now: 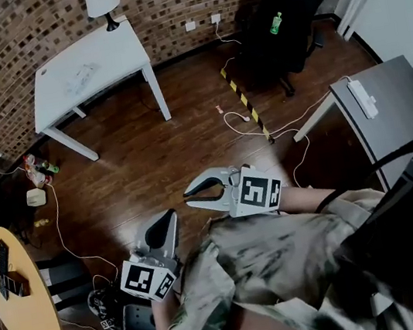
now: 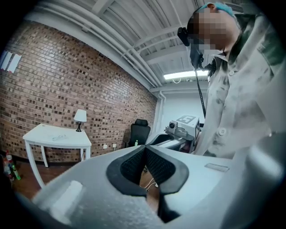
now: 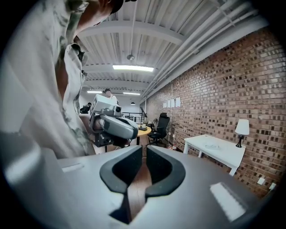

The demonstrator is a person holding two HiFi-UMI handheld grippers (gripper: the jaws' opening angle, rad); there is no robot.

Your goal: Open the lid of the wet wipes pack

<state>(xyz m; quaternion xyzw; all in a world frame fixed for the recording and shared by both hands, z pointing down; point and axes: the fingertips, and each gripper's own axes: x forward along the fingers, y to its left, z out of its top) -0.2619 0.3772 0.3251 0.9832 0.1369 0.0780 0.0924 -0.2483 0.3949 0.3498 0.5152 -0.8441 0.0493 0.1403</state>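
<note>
A white table (image 1: 121,53) stands far off by the brick wall. On it lies a small flat pale thing (image 1: 82,75), too small to tell whether it is the wet wipes pack; it also shows faintly in the left gripper view (image 2: 58,137) and the right gripper view (image 3: 214,145). Both grippers hang close to the person's body over the wooden floor, well short of that table. My left gripper (image 1: 171,214) (image 2: 145,148) has its pads touching, with nothing in them. My right gripper (image 1: 187,196) (image 3: 144,151) shows only a thin slit between its pads and holds nothing.
A lamp (image 1: 101,1) stands on the white table's far corner. A black office chair (image 1: 283,14) carries a green bottle (image 1: 276,23). A grey desk (image 1: 384,103) is at right and a round yellow table (image 1: 19,309) at left. Cables (image 1: 262,123) and a striped tape strip (image 1: 243,99) cross the floor.
</note>
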